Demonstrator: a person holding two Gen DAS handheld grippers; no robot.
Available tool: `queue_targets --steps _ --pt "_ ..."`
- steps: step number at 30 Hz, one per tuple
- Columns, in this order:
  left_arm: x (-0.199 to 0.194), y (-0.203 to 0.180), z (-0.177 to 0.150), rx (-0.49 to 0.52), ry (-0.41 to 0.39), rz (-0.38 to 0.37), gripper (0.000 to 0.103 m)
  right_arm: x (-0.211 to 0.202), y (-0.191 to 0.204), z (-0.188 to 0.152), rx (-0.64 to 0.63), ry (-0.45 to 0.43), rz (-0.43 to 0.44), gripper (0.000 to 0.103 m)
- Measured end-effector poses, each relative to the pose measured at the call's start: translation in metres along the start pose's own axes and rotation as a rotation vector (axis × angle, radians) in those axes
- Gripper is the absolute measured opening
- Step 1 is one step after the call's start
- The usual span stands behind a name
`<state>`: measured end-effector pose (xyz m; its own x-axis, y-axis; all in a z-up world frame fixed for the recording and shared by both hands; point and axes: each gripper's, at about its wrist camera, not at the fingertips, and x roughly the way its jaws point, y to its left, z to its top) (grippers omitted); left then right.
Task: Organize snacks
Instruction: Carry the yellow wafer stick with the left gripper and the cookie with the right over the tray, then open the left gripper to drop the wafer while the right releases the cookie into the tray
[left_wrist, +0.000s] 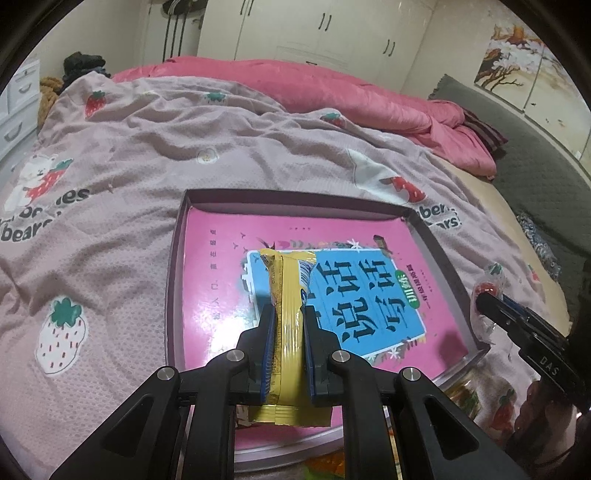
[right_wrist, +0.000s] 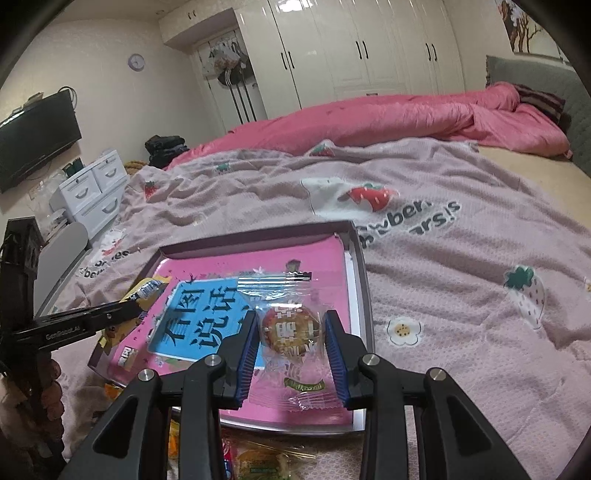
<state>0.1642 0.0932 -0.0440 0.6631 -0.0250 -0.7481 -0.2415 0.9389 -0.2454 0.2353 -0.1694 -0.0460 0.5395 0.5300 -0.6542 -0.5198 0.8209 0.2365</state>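
Currently, as the 2 wrist views show it:
Left tool (left_wrist: 289, 321): pressed tight on a yellow snack bar (left_wrist: 286, 295), its blue pads flat against both long sides; the bar runs lengthwise between the fingers, sticking out past the tips at the far end and behind the pads at the near end.
Right tool (right_wrist: 291, 328): pinching a clear-wrapped round biscuit (right_wrist: 290, 330) between its blue pads, with the crinkled wrapper ends poking out far and near.
Tray (left_wrist: 177, 266): shallow dark-rimmed box with a pink and blue printed floor, lying on the bed; both snacks hang over it, the bar toward its left, the biscuit toward its right.
Bed cover (right_wrist: 461, 295): pale pink with strawberry prints, rumpled around the tray.
Other snacks (right_wrist: 258, 461): a few packets on the cover, just near the tray's near edge.
Pink quilt (right_wrist: 369, 118): bunched at the far side.
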Motion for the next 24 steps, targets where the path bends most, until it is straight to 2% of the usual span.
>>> queue_targets --steps 24 --pt "0.011 -0.002 -0.007 0.022 0.04 0.019 0.015 0.023 -0.005 -0.015 -0.016 0.114 -0.074 0.036"
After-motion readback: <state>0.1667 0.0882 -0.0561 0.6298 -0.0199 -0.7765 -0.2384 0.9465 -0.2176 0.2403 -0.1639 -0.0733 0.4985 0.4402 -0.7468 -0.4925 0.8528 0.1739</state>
